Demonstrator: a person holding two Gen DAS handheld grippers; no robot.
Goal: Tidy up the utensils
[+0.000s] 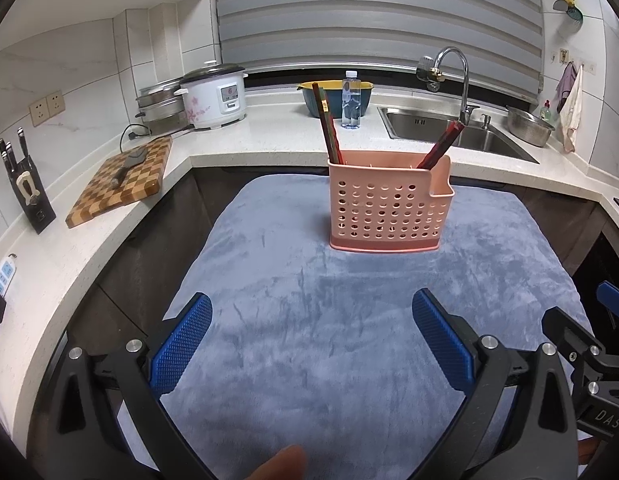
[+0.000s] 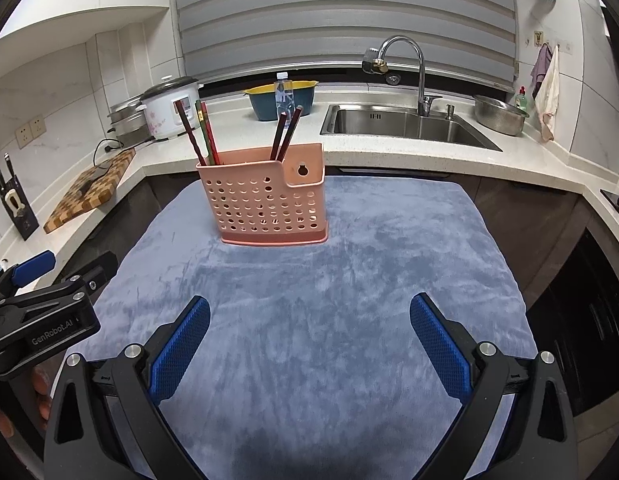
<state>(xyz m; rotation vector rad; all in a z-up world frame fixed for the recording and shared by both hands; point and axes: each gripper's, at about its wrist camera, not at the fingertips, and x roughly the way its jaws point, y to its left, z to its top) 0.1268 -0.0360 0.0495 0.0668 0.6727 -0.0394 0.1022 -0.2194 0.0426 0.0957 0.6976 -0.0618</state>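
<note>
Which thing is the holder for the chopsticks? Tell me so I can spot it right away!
Find the big grey-blue towel spread in front of the kitchen counter. Near its far edge stands the pink basket, the only thing on the towel. Its walls are dotted with round holes, and dark red chopsticks stick up out of it in two bunches.

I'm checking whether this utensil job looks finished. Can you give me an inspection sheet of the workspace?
Surface: grey-blue cloth, bare around the holder.
Job's things: pink holder upright on the cloth; chopsticks stand inside in two leaning groups.
Clutter: nothing seen on the cloth.
Grippers: left gripper and right gripper open, empty, above the cloth.
Cables: black cord by the rice cooker.
Surroundings: sink, cutting board, knife block.
</note>
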